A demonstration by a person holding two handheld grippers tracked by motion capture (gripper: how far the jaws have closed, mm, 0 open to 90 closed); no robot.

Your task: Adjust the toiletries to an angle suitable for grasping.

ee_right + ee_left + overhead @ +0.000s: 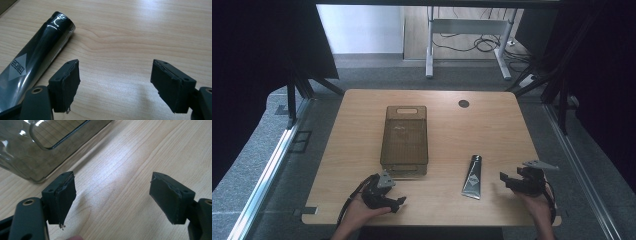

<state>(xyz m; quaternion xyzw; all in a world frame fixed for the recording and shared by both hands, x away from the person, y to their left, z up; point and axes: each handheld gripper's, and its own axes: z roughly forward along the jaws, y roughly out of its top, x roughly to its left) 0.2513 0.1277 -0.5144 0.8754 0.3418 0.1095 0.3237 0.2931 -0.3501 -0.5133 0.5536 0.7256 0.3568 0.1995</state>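
A dark tube (473, 176) with a silver diamond label lies on the wooden table right of centre, cap end pointing away. In the right gripper view the tube (35, 60) lies just left of the jaws. My right gripper (507, 179) rests near the table's front right, open, with bare wood between its jaws (115, 85). A smoky transparent bin (405, 140) stands at mid-table. My left gripper (398, 202) sits just in front of the bin's near end, open and empty (112, 200). The bin's corner (30, 150) shows at upper left of that view.
A round cable hole (463, 103) sits in the table's far right part. Beyond the table stands a white desk frame (467, 30) with cables on the floor. Dark curtains flank both sides.
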